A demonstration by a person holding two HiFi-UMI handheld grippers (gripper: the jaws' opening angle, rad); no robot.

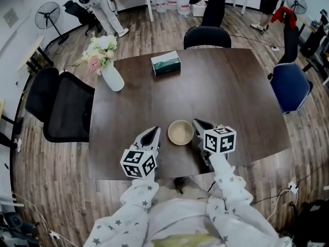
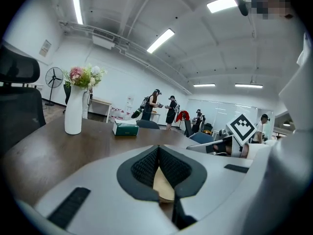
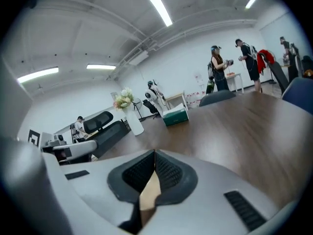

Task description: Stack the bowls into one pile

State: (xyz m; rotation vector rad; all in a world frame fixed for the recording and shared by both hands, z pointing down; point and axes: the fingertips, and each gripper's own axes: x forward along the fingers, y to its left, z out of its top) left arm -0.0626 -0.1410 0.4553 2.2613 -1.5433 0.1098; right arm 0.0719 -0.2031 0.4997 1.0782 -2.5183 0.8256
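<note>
One tan bowl pile [image 1: 181,133] stands on the dark table [image 1: 231,91], near its front edge; whether it is one bowl or several nested I cannot tell. My left gripper [image 1: 154,133] lies just left of it, apart from the rim. My right gripper [image 1: 199,122] lies just right of it, close to the rim. In the left gripper view the left gripper [image 2: 158,148] has its pads meeting at the tip. The right gripper view shows the right gripper [image 3: 155,153] shut the same way. A tan sliver shows in the gap under each pair of pads.
A white vase of flowers [image 1: 112,76] stands at the table's back left, a green tissue box [image 1: 166,64] at the back middle. Black chairs [image 1: 61,107] [image 1: 207,36] and a blue chair [image 1: 290,86] ring the table. People stand far behind.
</note>
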